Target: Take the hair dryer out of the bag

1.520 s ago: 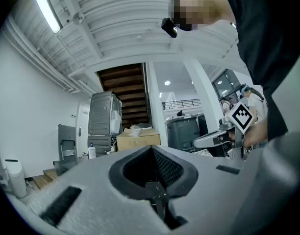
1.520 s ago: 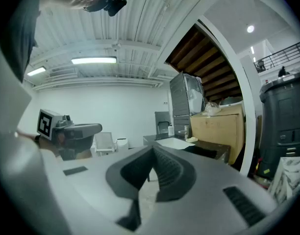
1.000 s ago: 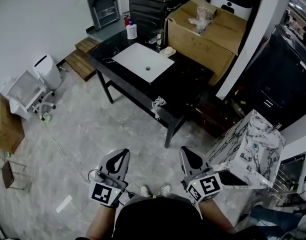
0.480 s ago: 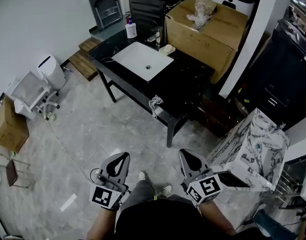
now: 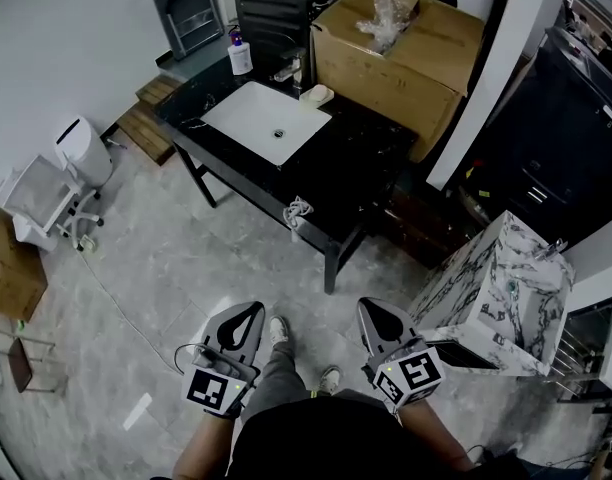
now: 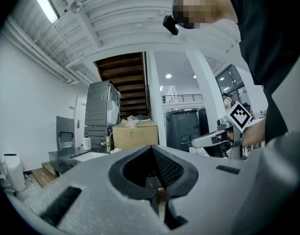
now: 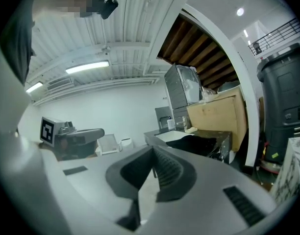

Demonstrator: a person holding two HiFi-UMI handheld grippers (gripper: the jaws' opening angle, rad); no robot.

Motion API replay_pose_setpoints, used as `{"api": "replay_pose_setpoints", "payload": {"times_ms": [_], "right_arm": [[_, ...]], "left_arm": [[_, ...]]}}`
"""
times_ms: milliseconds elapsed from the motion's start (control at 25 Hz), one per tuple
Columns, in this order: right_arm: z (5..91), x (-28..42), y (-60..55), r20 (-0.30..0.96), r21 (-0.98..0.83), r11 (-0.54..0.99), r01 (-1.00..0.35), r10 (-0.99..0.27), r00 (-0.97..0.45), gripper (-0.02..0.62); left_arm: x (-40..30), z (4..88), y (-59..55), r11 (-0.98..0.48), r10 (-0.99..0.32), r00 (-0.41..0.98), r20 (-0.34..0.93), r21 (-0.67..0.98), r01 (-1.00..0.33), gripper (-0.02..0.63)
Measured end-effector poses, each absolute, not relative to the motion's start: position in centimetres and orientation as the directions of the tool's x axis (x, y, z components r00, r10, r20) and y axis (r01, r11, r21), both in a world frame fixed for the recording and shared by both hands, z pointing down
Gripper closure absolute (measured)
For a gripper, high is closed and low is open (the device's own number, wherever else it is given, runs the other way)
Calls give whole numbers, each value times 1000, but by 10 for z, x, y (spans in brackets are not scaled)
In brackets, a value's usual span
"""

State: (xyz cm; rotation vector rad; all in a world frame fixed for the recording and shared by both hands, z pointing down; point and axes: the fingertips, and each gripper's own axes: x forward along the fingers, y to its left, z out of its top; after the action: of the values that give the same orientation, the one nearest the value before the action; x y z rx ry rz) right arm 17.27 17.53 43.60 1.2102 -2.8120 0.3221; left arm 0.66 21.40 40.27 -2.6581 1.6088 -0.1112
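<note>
Left-edge cardboard box [image 5: 11, 278] — half cut off

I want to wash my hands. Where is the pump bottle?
In the head view, the pump bottle stands upper left, on the black table just beyond the white sink.

A black table [image 5: 306, 183] holding a white sink [image 5: 266, 123] and pump bottle [image 5: 239, 55] stands on grey tiles [image 5: 186, 258]. Cardboard box [image 5: 406, 53] behind it; marbled cabinet [image 5: 496, 288] to the right.

Left tool [image 5: 252, 310], right tool [image 5: 369, 308] closed, empty; black table [image 5: 358, 160] ahead.
</note>
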Motion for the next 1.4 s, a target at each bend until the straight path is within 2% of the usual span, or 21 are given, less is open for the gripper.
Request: {"api": "replay_pose_setpoints", "payload": {"times_ms": [280,1000,1200,1400], "right_arm": [[437,140,124,174,-165,657,-736,-715,-677,583],[428,-1,-8,257,-114,652,-750,-710,-656,582],[422,0,-28,267,-71,624,-778,-740,-617,582],[417,30,-51,242,-65,577,-814,-783,-573,582]], "left_arm": [[-30,406,153,-473,-881,472,43,-33,-880,584],[-163,417,14,-515,-855,518,27,70,-854,584],[-162,420,-15,-557,-829,560,19,77,-827,584],[-123,422,-41,-619,-782,622,35,73,-782,584]]}}
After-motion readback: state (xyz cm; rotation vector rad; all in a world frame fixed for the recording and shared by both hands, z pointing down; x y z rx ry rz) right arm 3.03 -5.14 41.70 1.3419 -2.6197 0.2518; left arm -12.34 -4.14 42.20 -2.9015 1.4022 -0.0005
